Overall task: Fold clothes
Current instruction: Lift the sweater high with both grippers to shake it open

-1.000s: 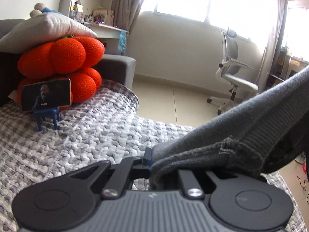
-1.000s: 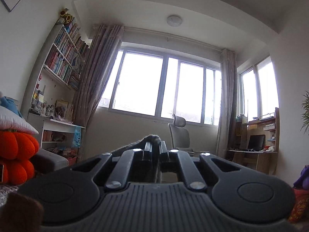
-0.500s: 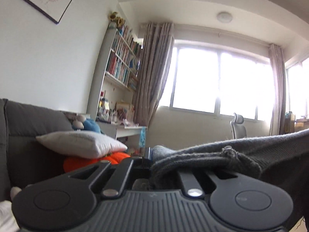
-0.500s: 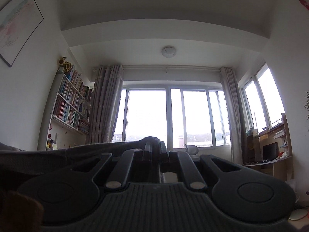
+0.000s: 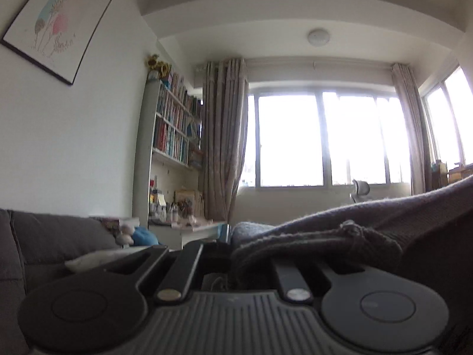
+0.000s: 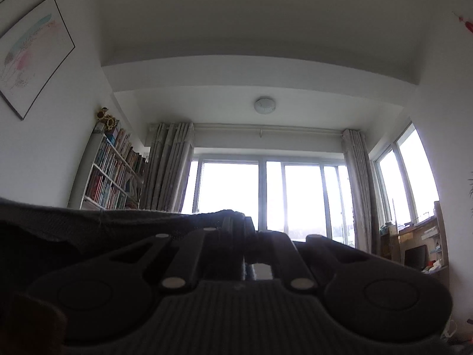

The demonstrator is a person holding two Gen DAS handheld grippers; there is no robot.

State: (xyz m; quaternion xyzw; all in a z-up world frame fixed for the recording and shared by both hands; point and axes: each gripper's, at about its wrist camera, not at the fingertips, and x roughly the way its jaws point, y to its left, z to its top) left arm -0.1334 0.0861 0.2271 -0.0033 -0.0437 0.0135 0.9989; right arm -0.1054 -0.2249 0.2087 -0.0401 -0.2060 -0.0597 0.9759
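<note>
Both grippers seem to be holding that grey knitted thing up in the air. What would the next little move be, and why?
Probably lower both together. The left gripper and right gripper each pinch the grey sweater, which stretches between them. Both cameras see only ceiling and windows, no surface to lay it on.

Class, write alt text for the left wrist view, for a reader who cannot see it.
The left gripper is clamped on the edge of a grey knitted garment that stretches off to the right. Behind are a grey sofa, a bookshelf, curtains and bright windows.
</note>
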